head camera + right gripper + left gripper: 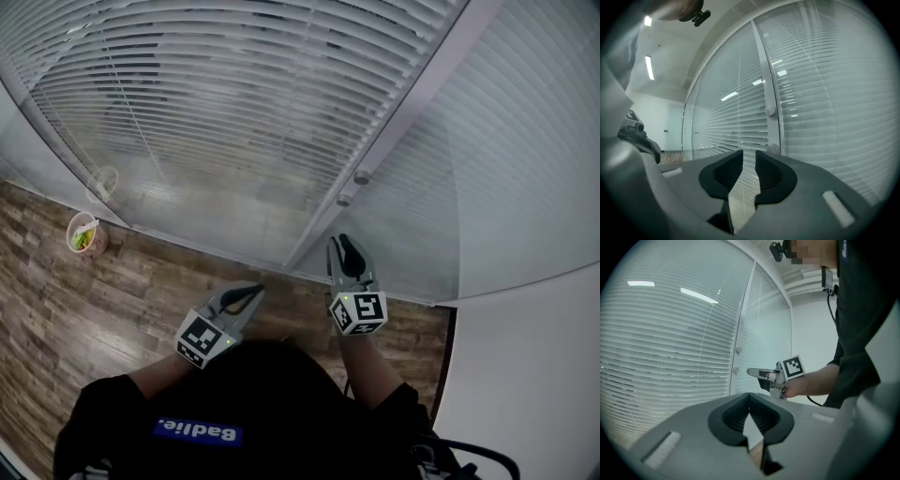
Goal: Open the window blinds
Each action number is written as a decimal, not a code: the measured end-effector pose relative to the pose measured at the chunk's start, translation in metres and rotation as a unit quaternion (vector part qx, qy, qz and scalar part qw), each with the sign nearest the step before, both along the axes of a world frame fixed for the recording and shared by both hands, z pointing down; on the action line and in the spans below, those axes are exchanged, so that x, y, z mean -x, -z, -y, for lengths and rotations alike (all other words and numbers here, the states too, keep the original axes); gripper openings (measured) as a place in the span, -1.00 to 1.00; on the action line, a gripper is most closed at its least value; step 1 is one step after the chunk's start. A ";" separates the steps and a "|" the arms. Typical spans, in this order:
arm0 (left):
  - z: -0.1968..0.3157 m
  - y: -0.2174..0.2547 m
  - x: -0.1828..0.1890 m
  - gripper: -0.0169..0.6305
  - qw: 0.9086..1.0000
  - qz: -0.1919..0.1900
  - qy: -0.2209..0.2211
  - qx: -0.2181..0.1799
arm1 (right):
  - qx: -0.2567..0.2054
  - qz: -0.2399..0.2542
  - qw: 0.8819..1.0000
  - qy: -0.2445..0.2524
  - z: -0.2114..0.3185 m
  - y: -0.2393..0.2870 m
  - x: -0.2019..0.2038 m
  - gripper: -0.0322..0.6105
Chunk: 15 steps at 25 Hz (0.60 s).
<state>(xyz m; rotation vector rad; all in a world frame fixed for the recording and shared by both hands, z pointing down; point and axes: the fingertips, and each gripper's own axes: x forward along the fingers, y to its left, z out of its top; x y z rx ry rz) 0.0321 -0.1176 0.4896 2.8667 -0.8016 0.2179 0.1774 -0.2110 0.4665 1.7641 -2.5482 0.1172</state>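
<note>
White slatted blinds hang behind glass, their slats tilted nearly flat. A white upright frame between two panes carries two round knobs, which also show in the right gripper view. My right gripper points level at the frame just below the knobs, a short way off. Its jaws stand slightly apart with nothing between them. My left gripper hangs lower and to the left, away from the glass, jaws closed together and empty.
A paper cup stands on the wood floor against the glass at the left. A plain white wall closes the right side. A black cable loops by the person's right side.
</note>
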 end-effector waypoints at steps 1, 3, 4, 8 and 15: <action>0.001 0.000 0.000 -0.95 1.000 0.001 0.000 0.001 | 0.000 0.000 1.000 -0.002 0.003 0.000 -0.001 -0.67; 0.002 -0.001 0.001 -0.95 1.000 0.004 0.001 0.001 | 0.002 0.000 1.000 -0.005 0.008 -0.001 -0.002 -0.67; 0.003 -0.001 0.002 -0.95 1.000 0.005 0.002 0.001 | 0.002 0.000 1.000 -0.006 0.010 -0.001 -0.002 -0.67; 0.004 -0.002 0.005 -0.95 1.000 0.008 0.004 0.002 | 0.003 -0.002 1.000 -0.015 0.018 -0.003 -0.005 -0.66; 0.005 -0.003 0.006 -0.95 1.000 0.012 0.005 0.004 | 0.013 -0.023 0.998 -0.051 0.038 -0.008 -0.019 -0.62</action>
